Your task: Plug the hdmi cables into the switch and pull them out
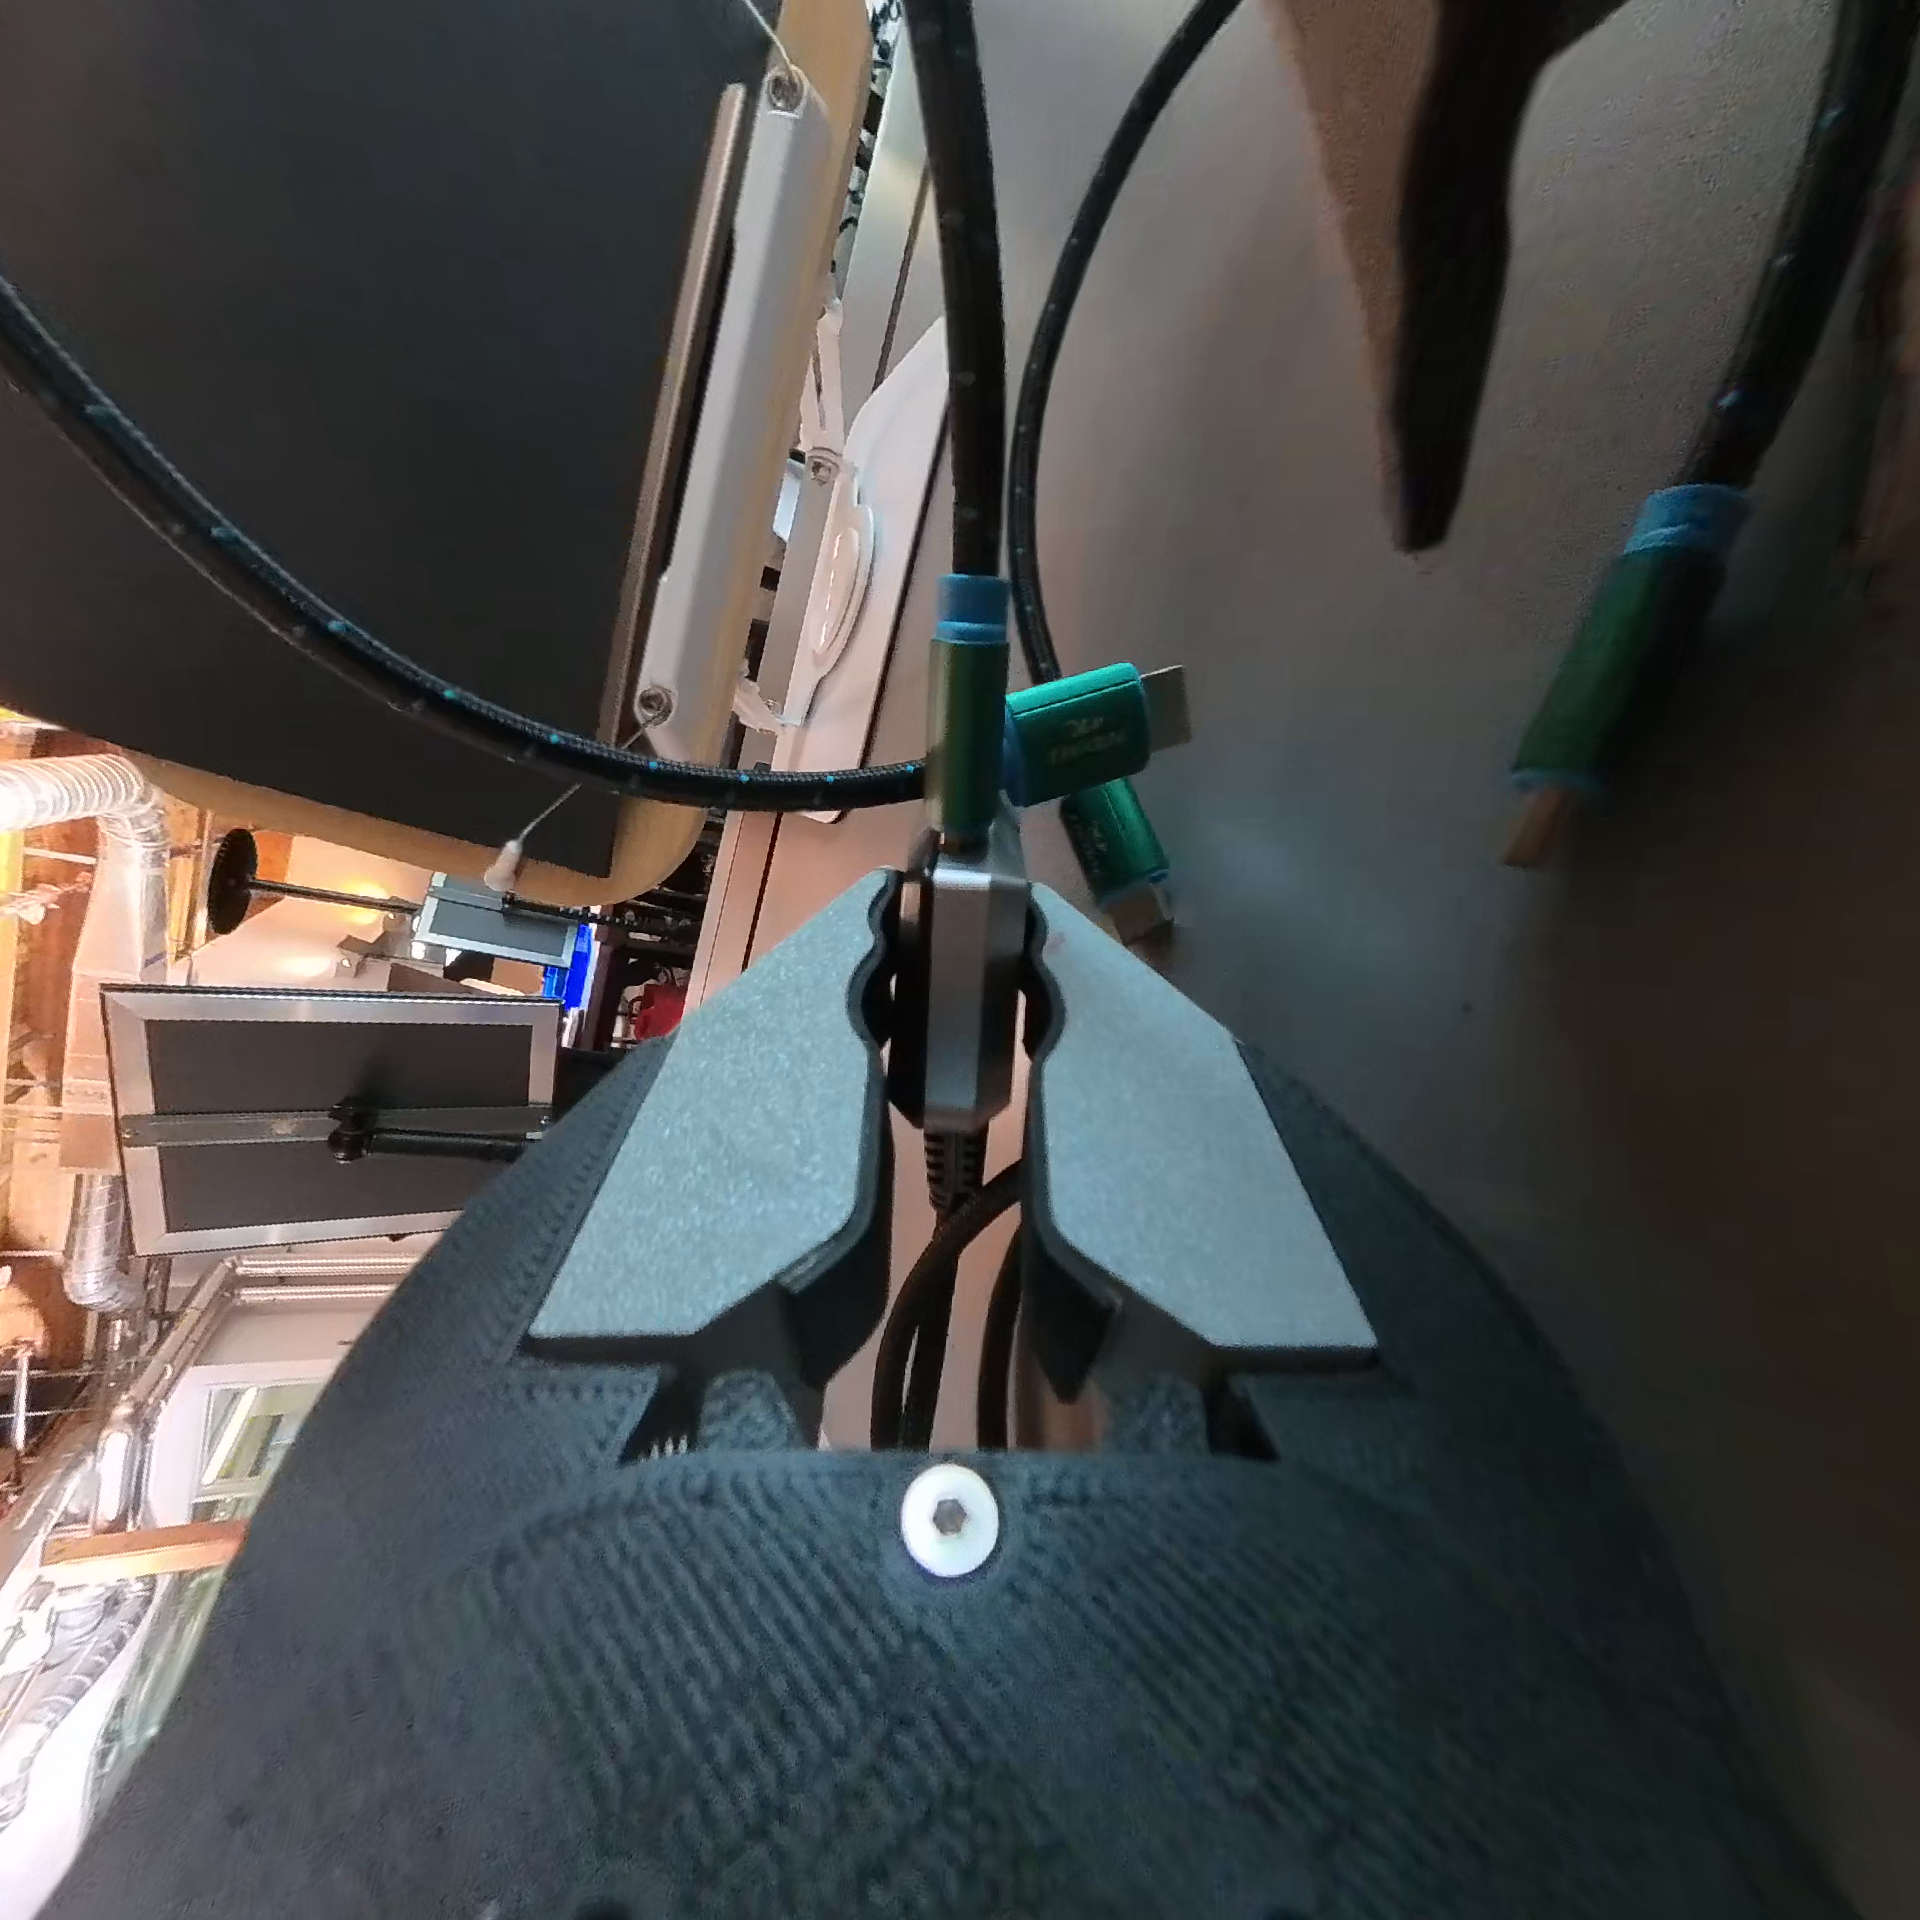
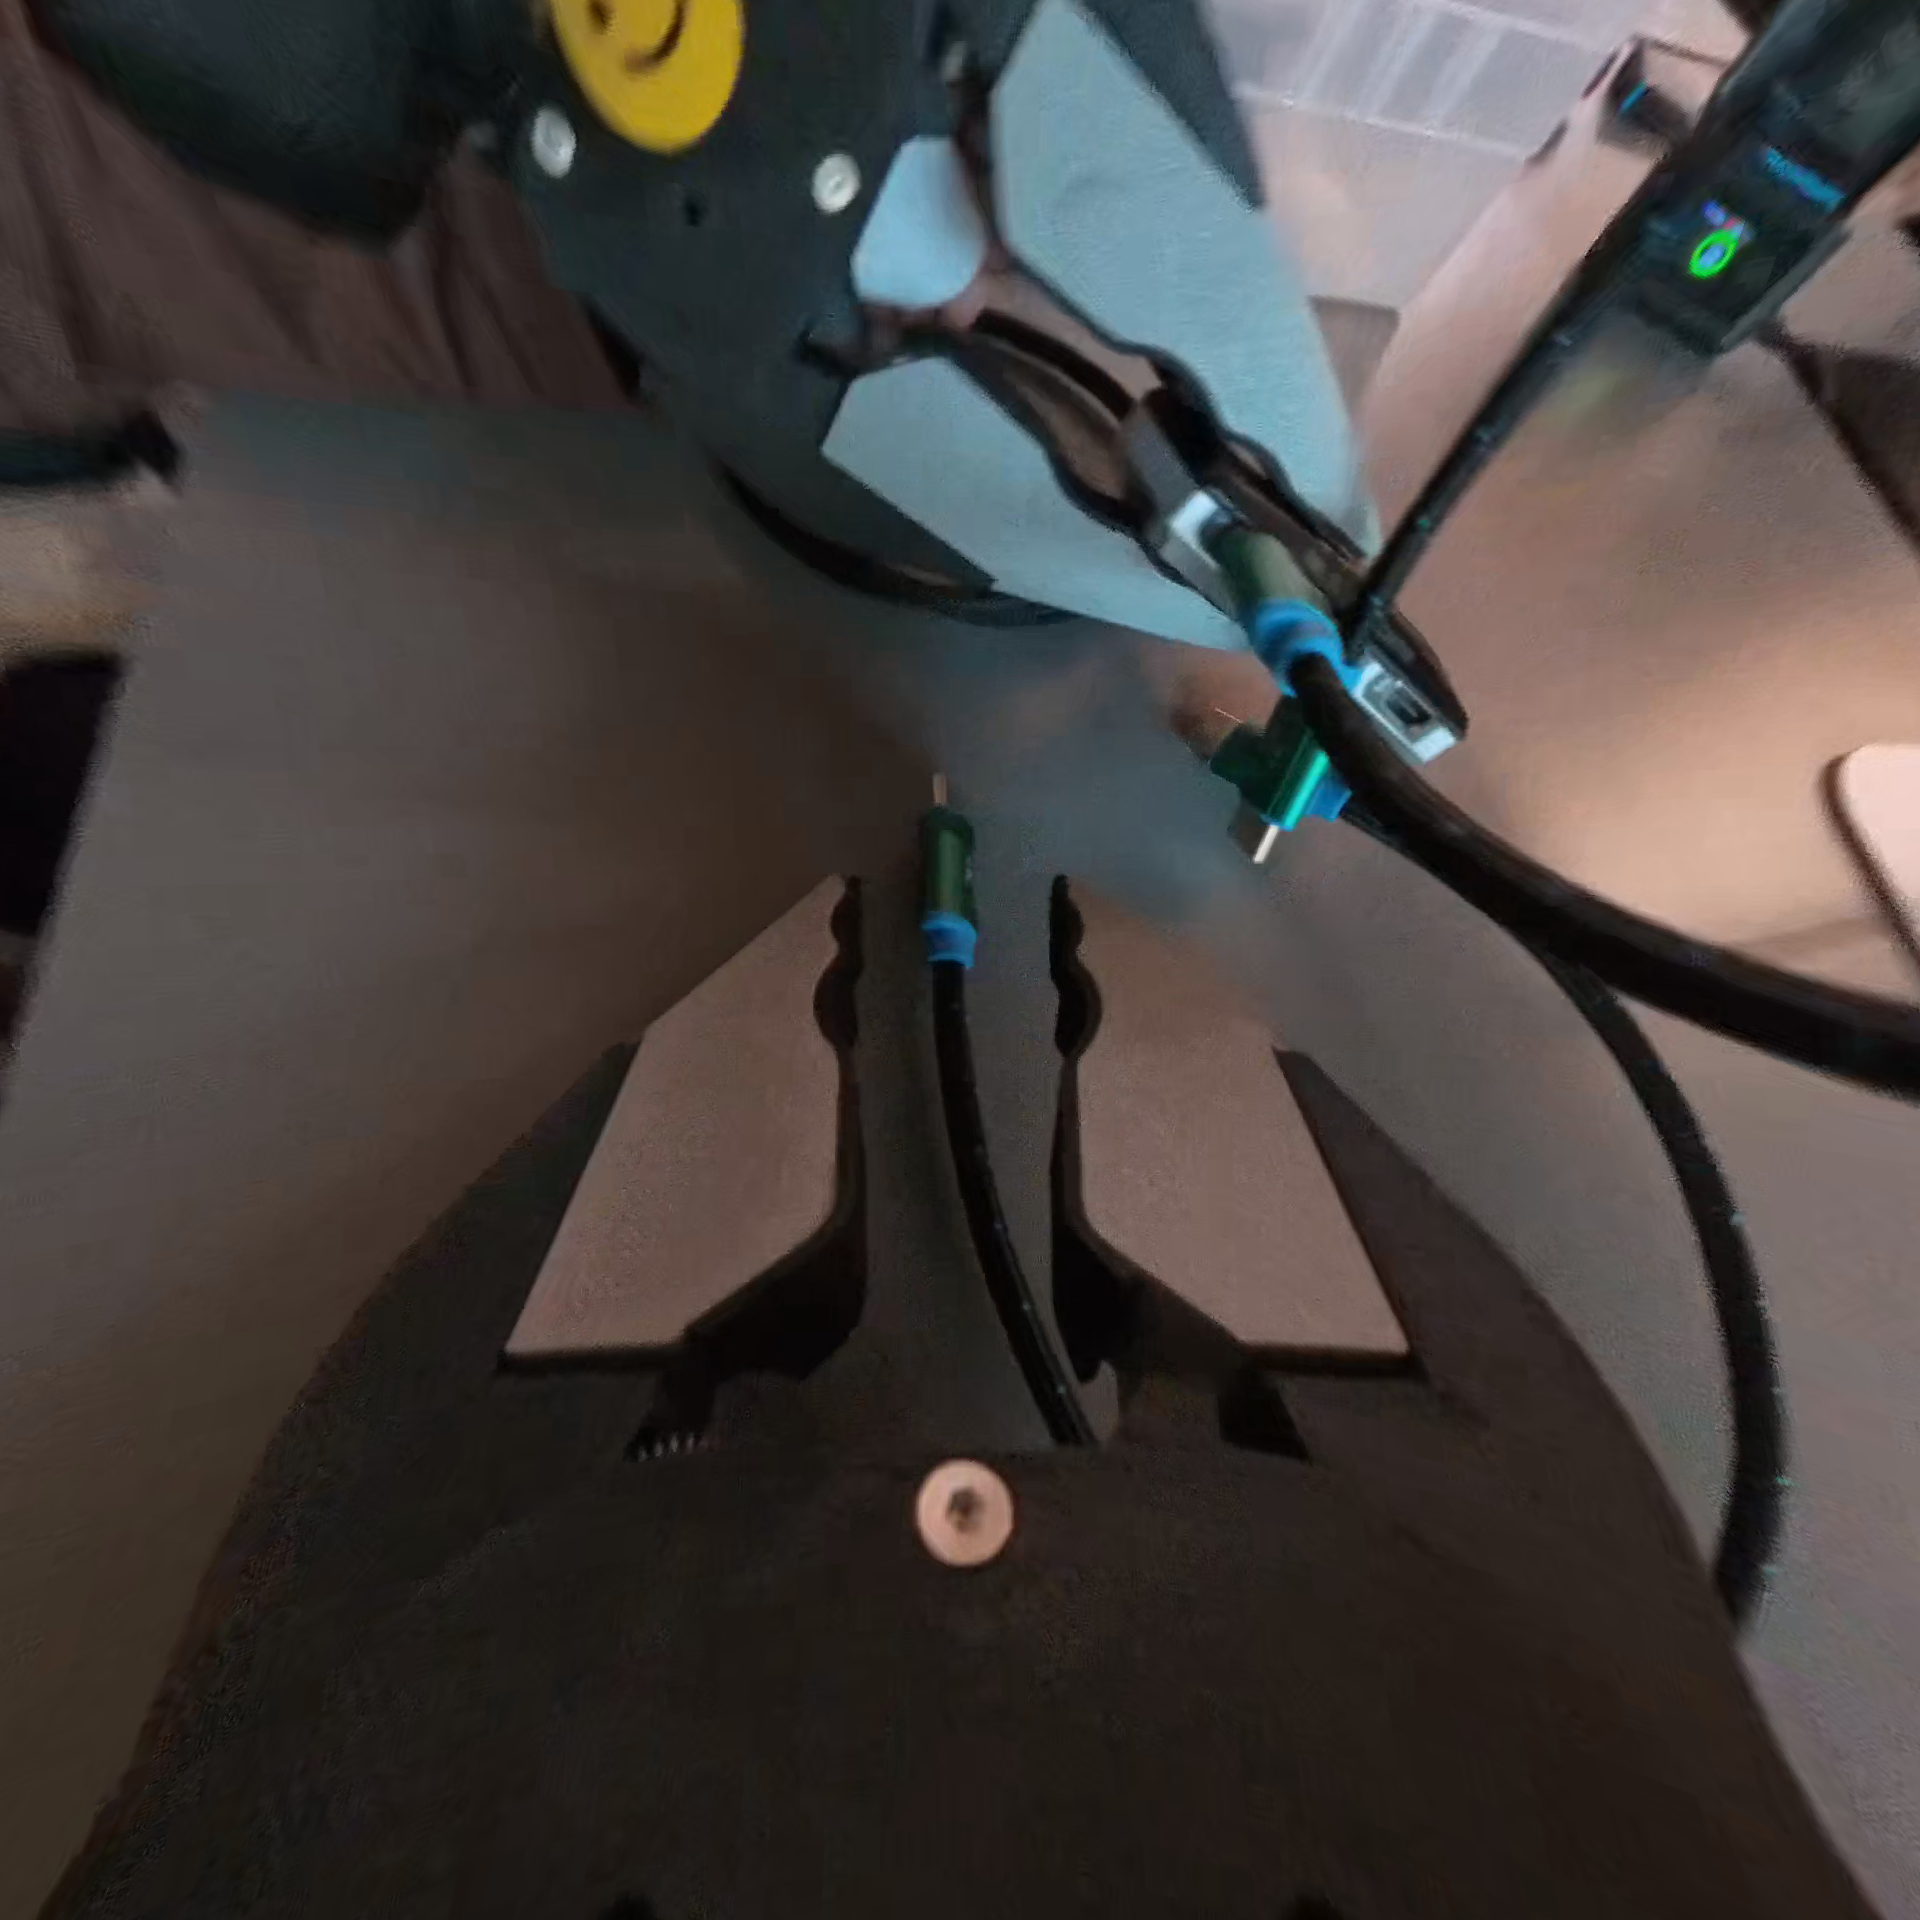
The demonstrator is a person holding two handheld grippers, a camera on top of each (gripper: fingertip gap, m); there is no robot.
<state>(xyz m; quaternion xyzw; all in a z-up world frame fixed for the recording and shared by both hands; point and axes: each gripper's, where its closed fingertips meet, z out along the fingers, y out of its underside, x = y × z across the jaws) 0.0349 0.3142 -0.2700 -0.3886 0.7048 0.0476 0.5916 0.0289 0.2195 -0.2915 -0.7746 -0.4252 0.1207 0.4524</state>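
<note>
Left gripper (image 1: 961,914): pads clamped on the grey switch (image 1: 966,997), one green HDMI plug (image 1: 966,748) seated in its far end. Right gripper (image 2: 954,894): jaws stood apart, a loose green plug (image 2: 948,868) between them, untouched, on the table (image 2: 416,727).

The left tongs (image 1: 961,935) press both pads on a flat metal body, while the right tongs (image 2: 954,914) stand parted.
</note>
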